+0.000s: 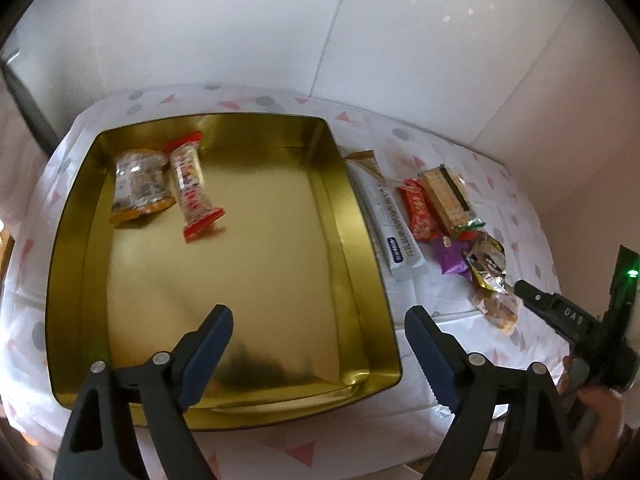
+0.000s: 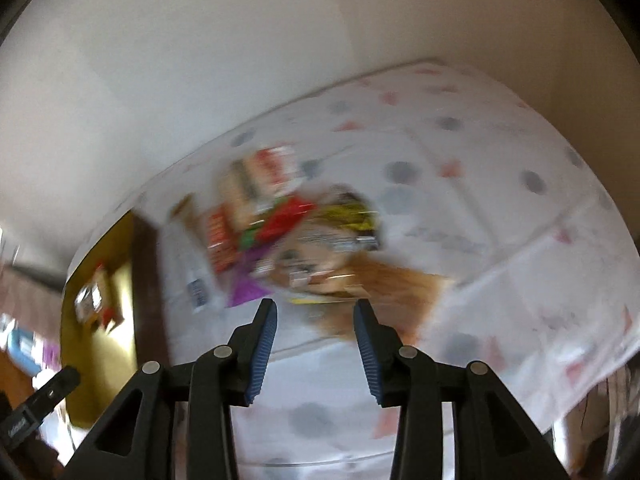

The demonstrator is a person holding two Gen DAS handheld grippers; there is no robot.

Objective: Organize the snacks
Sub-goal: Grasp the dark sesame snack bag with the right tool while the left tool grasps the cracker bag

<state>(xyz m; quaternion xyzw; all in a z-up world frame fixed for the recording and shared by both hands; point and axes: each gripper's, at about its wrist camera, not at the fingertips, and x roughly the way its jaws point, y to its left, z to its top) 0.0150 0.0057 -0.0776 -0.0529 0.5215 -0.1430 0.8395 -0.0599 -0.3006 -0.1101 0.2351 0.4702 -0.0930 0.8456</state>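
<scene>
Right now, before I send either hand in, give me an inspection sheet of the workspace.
Surface: table under a white tablecloth with pink triangles and grey dots.
Job's things: gold tin holds two packets, a clear-and-orange packet and a red-and-white bar. Outside its right wall: long white bar, red packet, cracker pack, purple wrapper, yellow-edged cake packet.
Clutter: nothing seen.
Grippers: left gripper open over the tin, empty; right gripper open, empty, near the cake packet.
Cables: nothing seen.
Surroundings: plain white walls; right wrist view blurred.
</scene>
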